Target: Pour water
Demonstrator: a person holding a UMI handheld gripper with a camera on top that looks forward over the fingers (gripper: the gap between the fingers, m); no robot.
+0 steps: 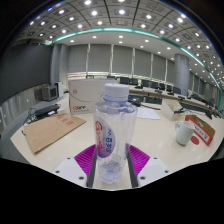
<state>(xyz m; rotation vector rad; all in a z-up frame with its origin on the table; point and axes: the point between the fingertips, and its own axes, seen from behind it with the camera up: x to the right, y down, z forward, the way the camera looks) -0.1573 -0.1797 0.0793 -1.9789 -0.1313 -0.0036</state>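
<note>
A clear plastic water bottle with a white cap and a blue-lettered label stands upright between my fingers. My gripper is shut on the bottle, with both magenta pads pressed against its lower sides. A white cup stands on the light table ahead and to the right of the fingers, well apart from the bottle. The bottle's base is hidden low between the fingers.
A flat brown cardboard piece lies on the table to the left. A white box stands behind the bottle. A red-and-white packet lies beside the cup. Desks with monitors fill the room beyond.
</note>
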